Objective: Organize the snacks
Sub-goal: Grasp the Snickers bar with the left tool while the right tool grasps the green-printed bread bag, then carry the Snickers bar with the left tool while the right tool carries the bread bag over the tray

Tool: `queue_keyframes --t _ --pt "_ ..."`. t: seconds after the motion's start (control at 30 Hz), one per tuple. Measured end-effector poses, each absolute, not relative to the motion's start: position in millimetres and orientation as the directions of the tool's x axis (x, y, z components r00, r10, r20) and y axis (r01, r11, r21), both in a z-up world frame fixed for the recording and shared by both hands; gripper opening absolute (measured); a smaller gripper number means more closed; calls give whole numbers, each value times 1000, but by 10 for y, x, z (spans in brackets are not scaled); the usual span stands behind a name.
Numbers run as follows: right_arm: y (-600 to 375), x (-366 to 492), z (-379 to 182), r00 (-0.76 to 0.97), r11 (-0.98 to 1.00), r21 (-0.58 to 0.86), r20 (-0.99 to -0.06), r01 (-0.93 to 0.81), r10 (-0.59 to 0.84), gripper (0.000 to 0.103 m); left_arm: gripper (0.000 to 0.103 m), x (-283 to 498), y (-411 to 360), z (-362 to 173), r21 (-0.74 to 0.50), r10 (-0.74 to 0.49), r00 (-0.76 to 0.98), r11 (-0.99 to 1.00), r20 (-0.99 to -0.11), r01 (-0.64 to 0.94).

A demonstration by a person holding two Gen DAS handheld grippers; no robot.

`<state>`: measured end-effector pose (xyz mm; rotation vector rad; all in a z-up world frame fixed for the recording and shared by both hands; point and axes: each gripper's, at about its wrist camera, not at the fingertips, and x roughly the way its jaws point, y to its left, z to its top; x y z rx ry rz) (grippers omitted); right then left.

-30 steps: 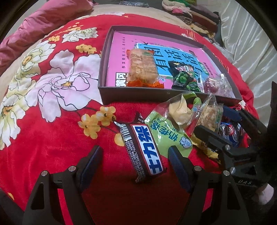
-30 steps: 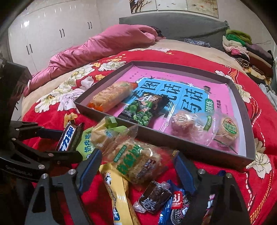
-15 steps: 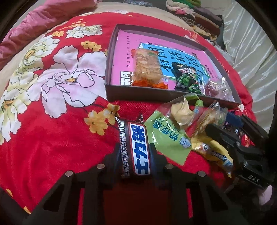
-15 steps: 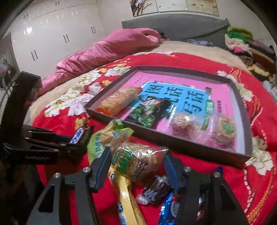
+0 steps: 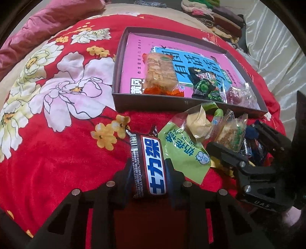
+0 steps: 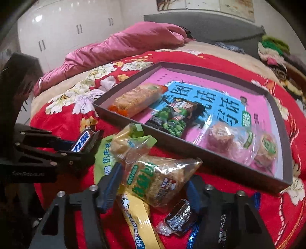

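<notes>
A dark-wrapped chocolate bar [image 5: 151, 153] with a blue-and-white label lies on the red floral bedspread, and my left gripper [image 5: 148, 172] is shut on its near half. The same bar [image 6: 82, 140] shows in the right wrist view. My right gripper [image 6: 153, 183] is shut on a clear packet of cake with a green label [image 6: 158, 180], seen also from the left wrist as the packet [image 5: 229, 134]. Just beyond lies a dark shallow tray [image 5: 153, 99] lined with a pink and blue sheet. It holds a cracker packet [image 5: 160, 74], a green pea packet [image 5: 205, 84] and clear-wrapped cakes [image 5: 239, 93].
A green packet with a bun [image 5: 183, 149] lies between the two grippers. A yellow bar [image 6: 137, 216], a small foil candy [image 6: 179, 218] and blue packets [image 5: 254, 149] lie under the right gripper. A pink quilt [image 6: 124, 44] and folded clothes [image 5: 210, 17] sit at the bed's far end.
Both grippers have closed: the left on the chocolate bar, the right on the clear cake packet. Both stood wide open a second ago.
</notes>
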<state>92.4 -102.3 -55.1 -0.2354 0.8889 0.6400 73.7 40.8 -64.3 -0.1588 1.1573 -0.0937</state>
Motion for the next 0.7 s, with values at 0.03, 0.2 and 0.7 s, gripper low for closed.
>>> queue_keyframes --t 0.03,0.2,0.7 --pt "-1039 916 -532 465 792 66 -779 -607 421 53 31 738 419 -636 -182 -162 402 983 -901 -11" --pt "-1167 857 -394 483 796 94 -751 -598 451 50 29 726 480 -565 -216 -189 418 976 -888 -16" --pt "-1534 874 -94 572 840 164 -664 -518 482 50 29 699 486 -278 -262 -235 470 965 -851 7"
